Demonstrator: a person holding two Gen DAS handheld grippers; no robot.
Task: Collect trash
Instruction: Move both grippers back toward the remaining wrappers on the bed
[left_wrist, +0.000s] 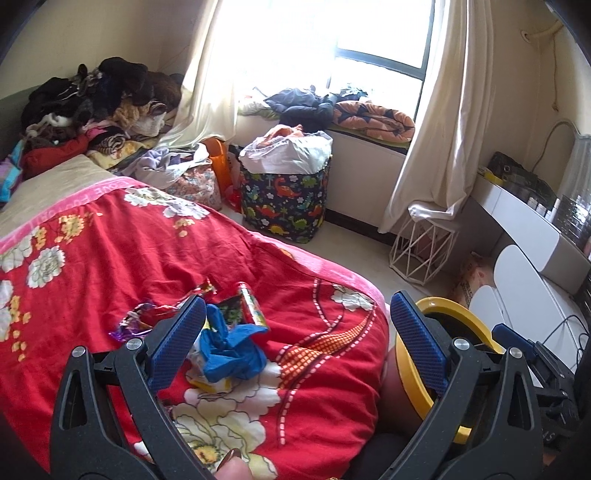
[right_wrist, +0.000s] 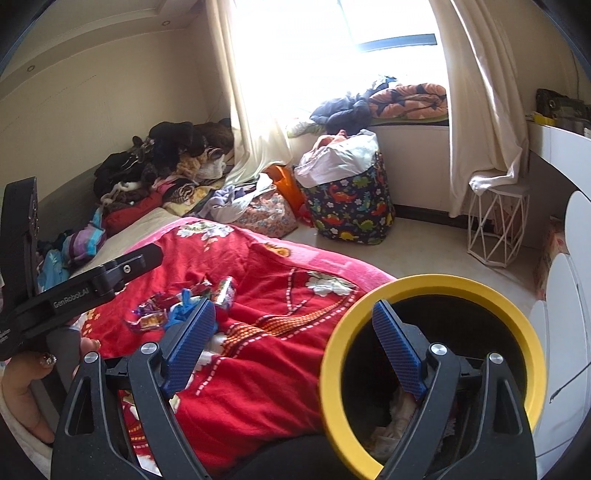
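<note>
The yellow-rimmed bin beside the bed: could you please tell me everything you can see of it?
The yellow-rimmed bin is round, with a thick, smooth yellow ring that looks like plastic around a dark interior. It stands upright with its mouth open, close against the edge of the red floral bedspread. Pale crumpled scraps lie at its bottom. In the right wrist view, one blue finger pad of the right gripper overlaps its opening; contact cannot be judged.
</note>
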